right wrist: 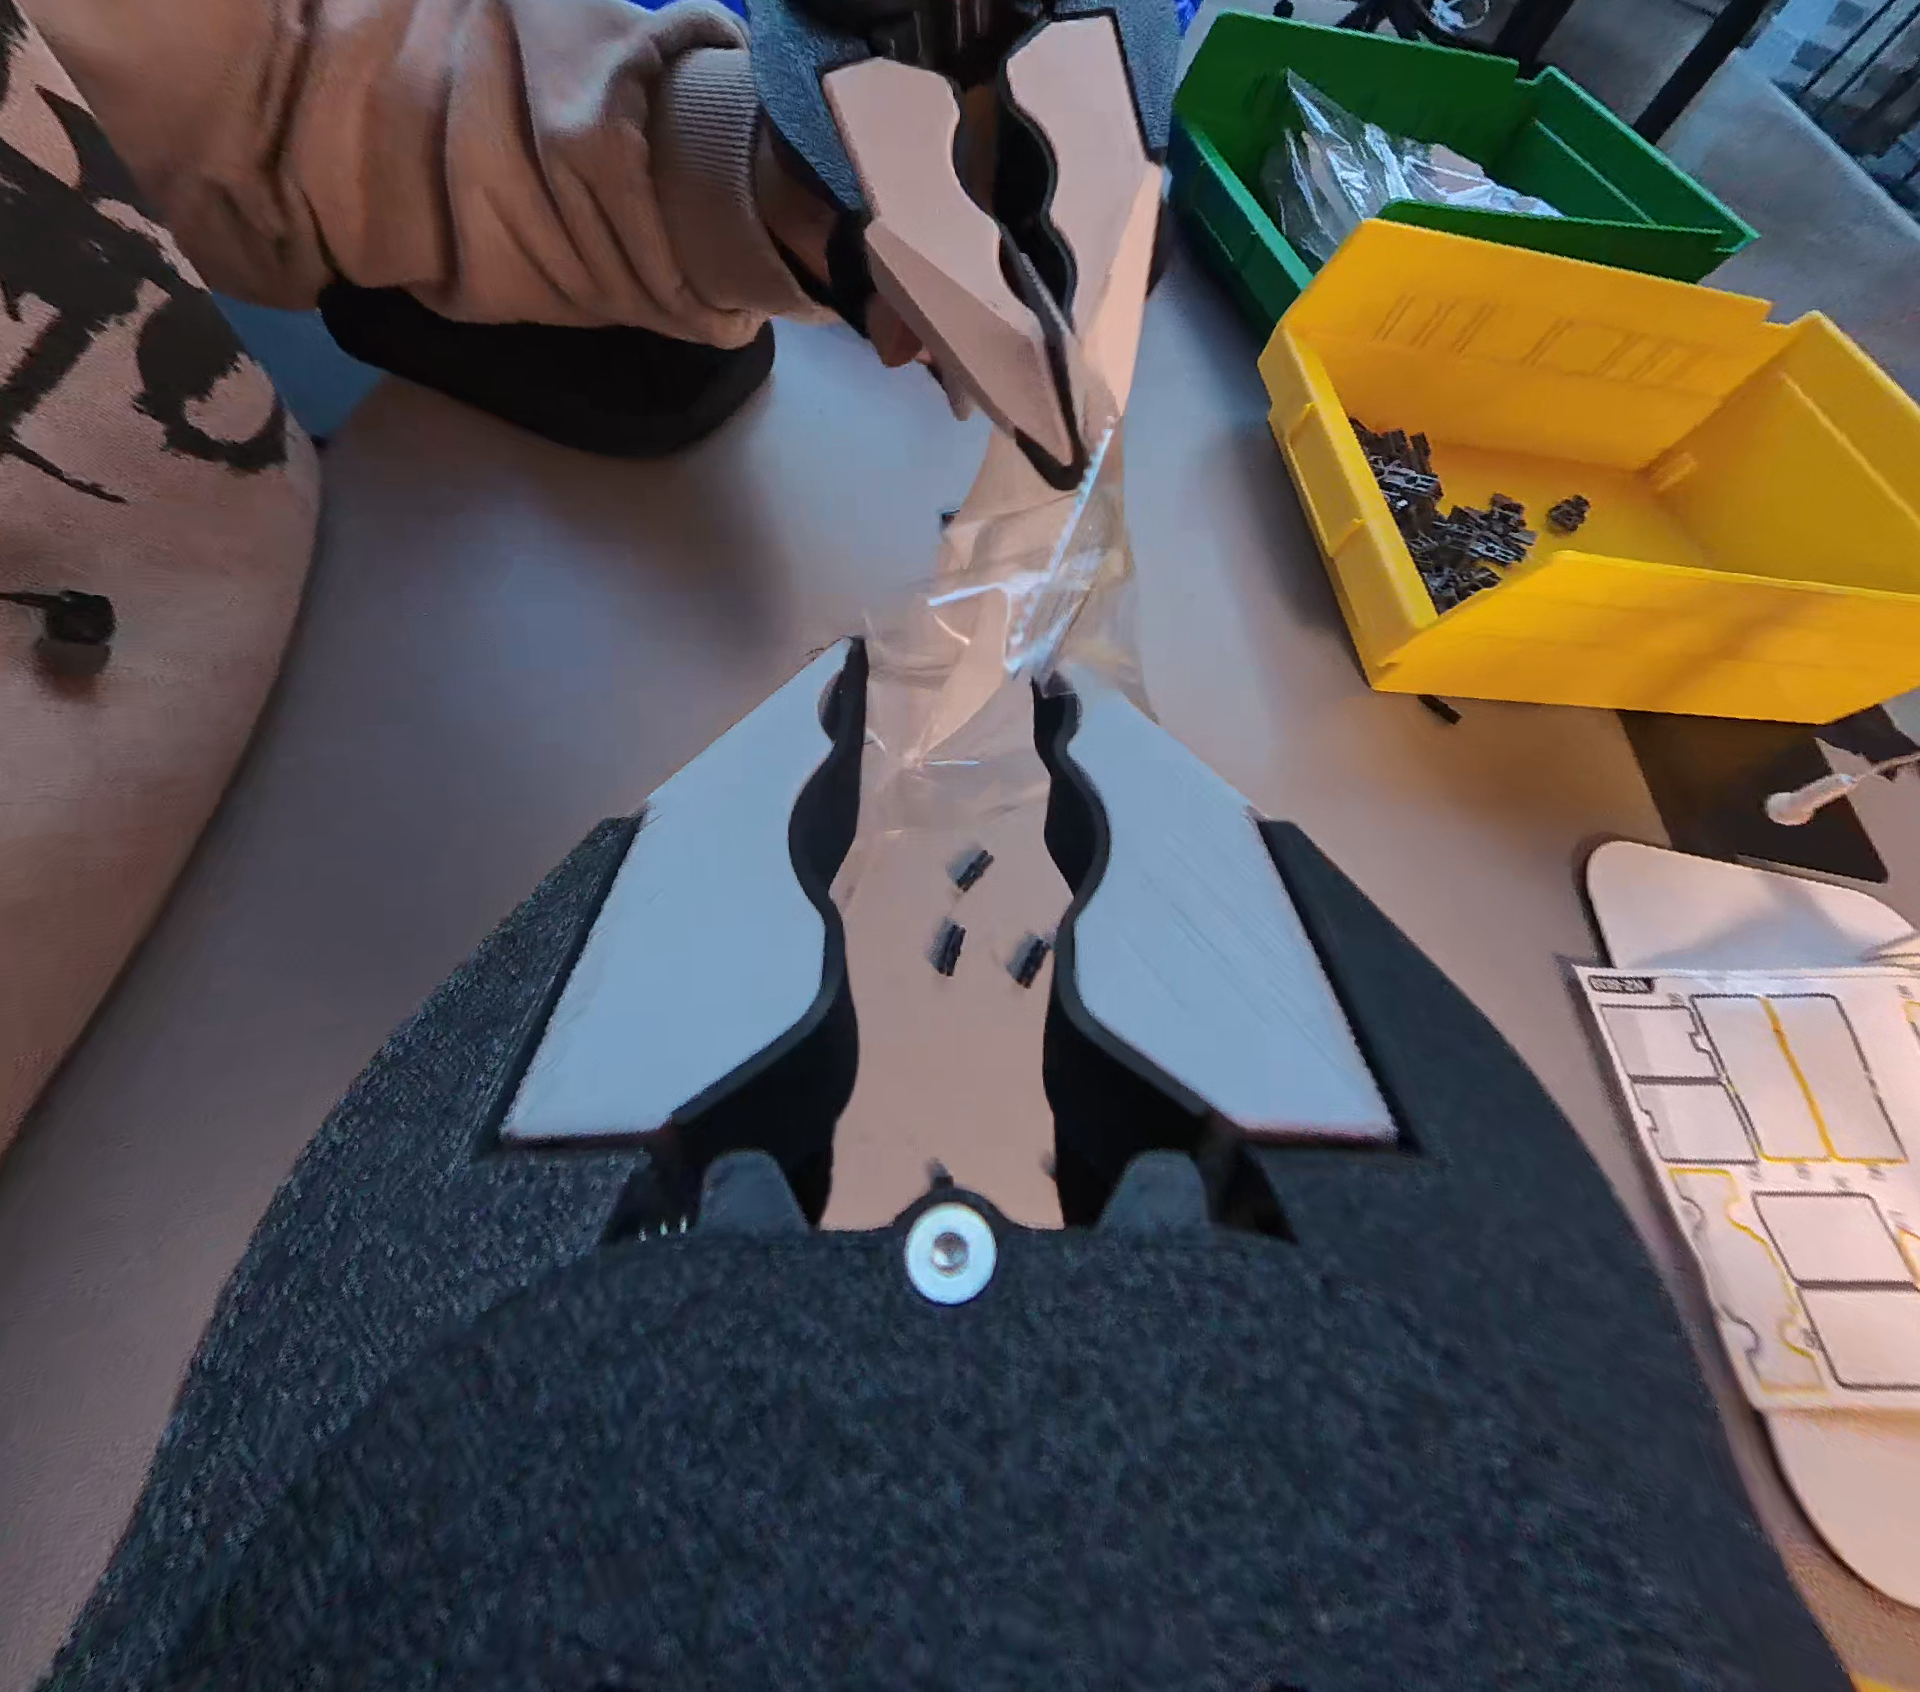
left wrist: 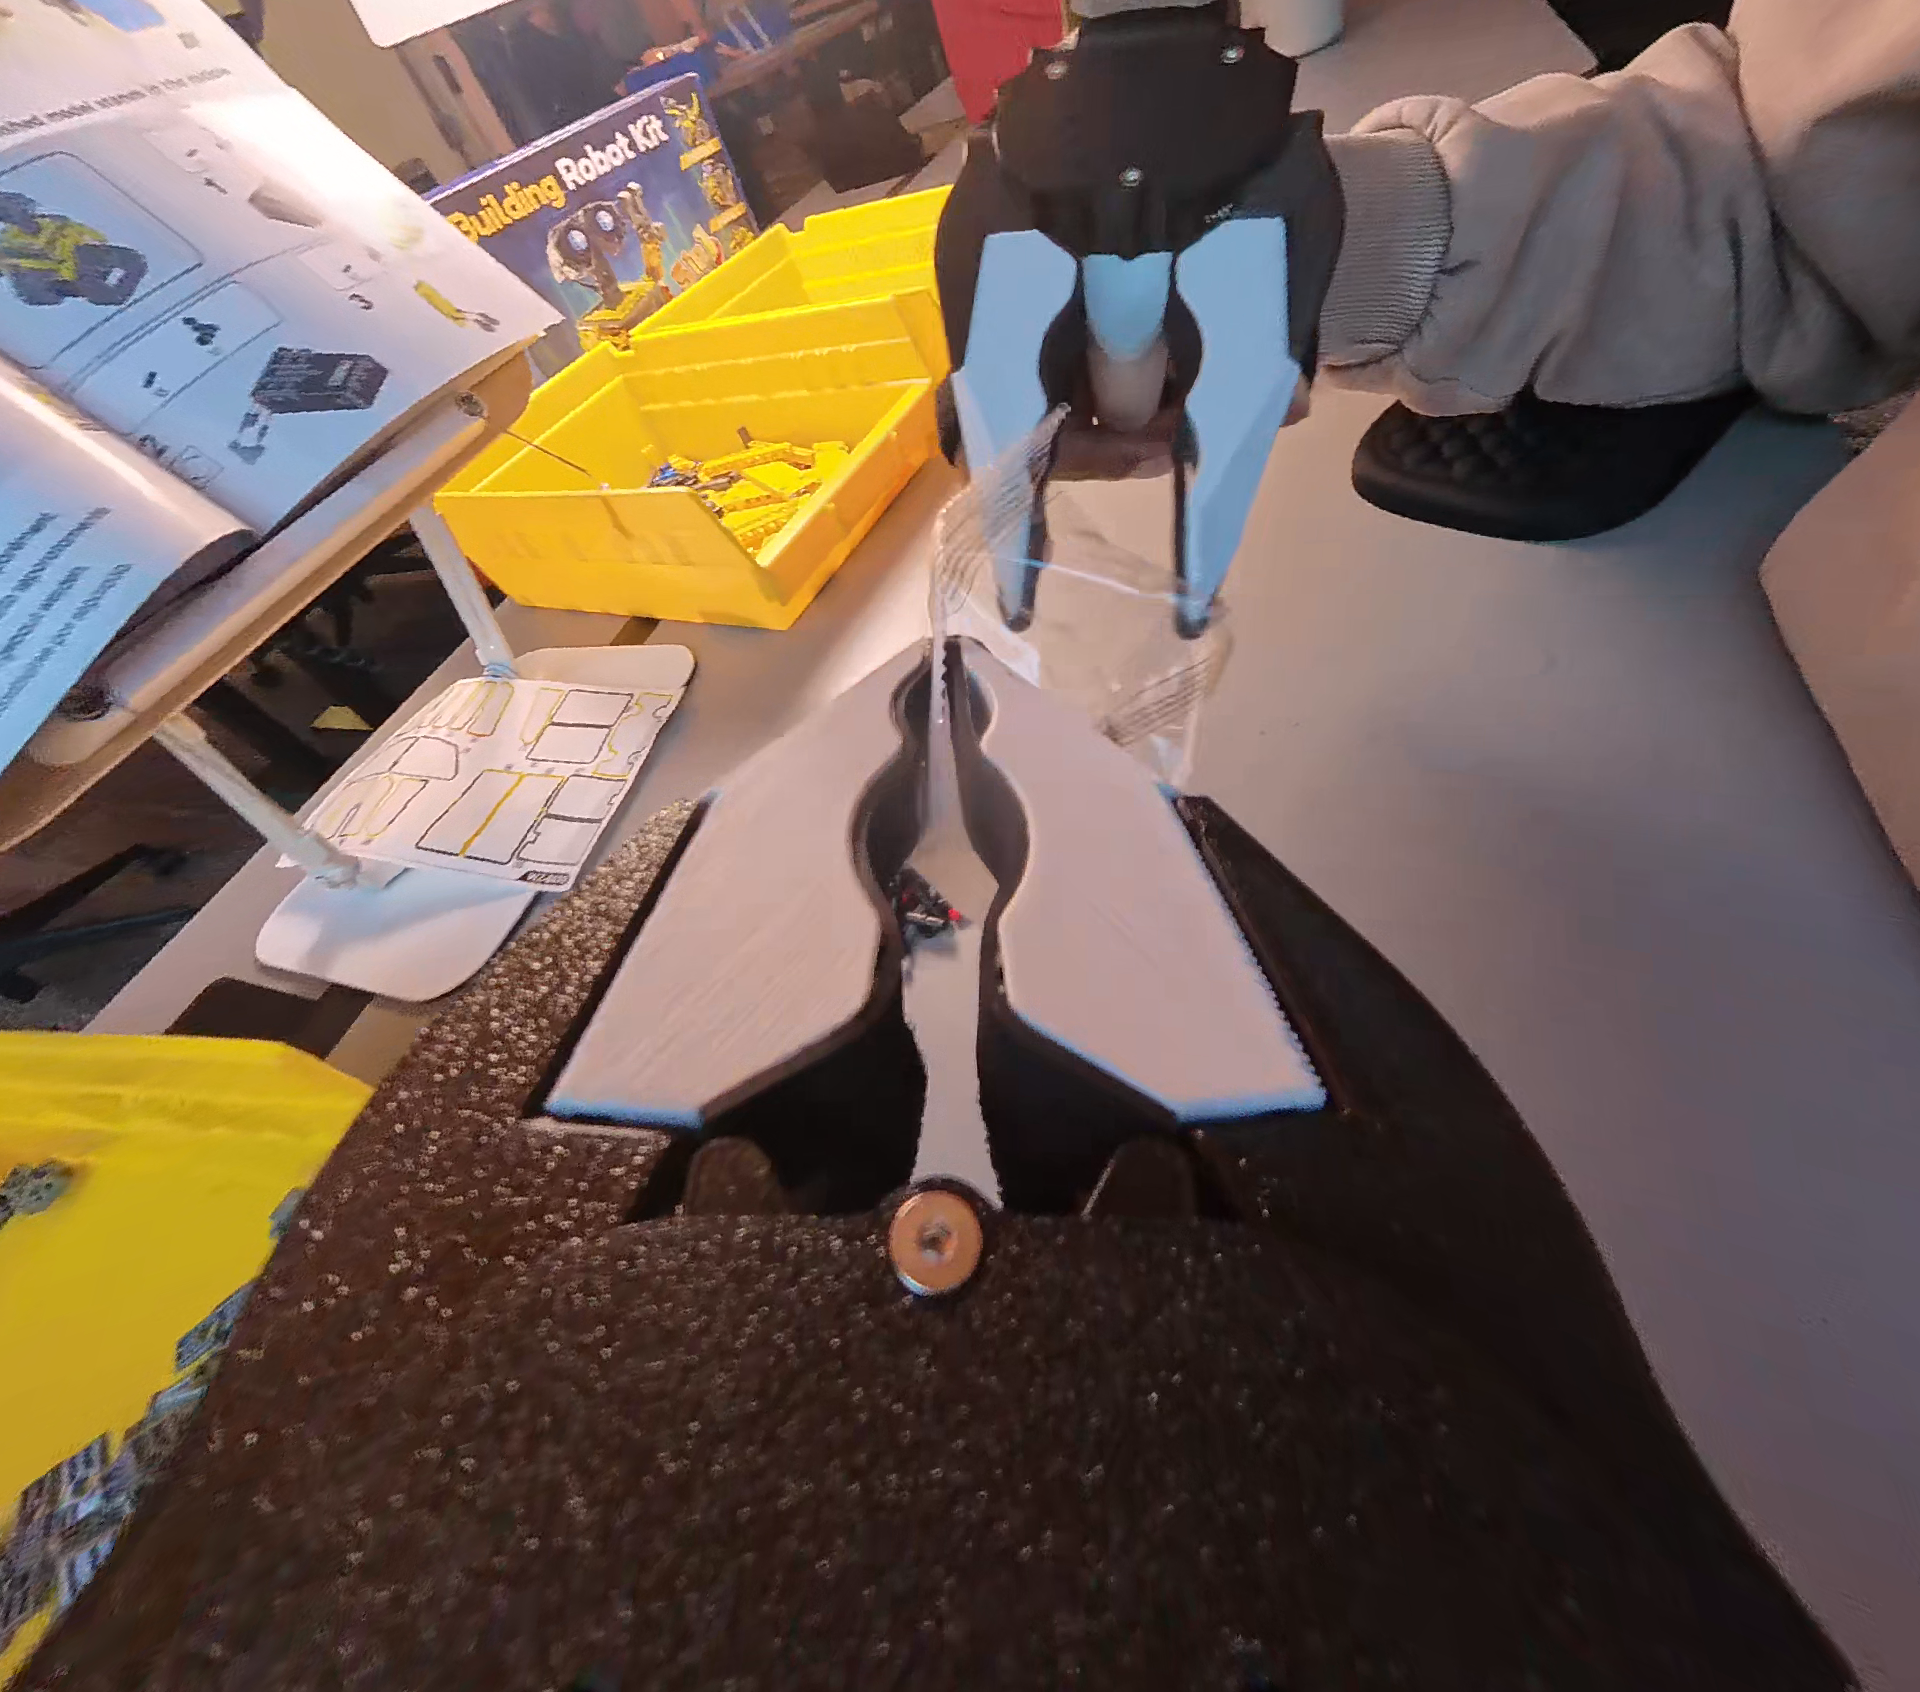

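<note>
The left gripper (left wrist: 943, 686) has its fingers pressed together on one edge of a clear plastic bag (left wrist: 1081, 634), while the right gripper (right wrist: 951, 666) has its fingers spread, one tip on each side of the bag's opposite end; whether those tips actually grip the film cannot be told. The bag hangs in the air between the two tools, above the grey table (right wrist: 520, 603), apparently stretched so its mouth is held apart. Three small black pieces (right wrist: 982, 920) lie on the table directly under the right gripper, just below the bag, as if spilled from it.

To the side, a yellow bin (right wrist: 1621, 593) with a low front wall holds a heap of similar dark pieces, and a green bin (right wrist: 1455, 115) behind it holds crumpled clear bags, which suggests sorting by kind. Another yellow bin (left wrist: 665, 489), filled with yellow parts, sits beside a blue kit box (left wrist: 613, 208). An instruction booklet (left wrist: 208, 219) is propped open on a stand, tilted for reading, with a sheet of outlined stickers (left wrist: 499, 769) lying on the stand's base. A person's sleeve (left wrist: 1621, 229) rests on a black pad (left wrist: 1538, 468).
</note>
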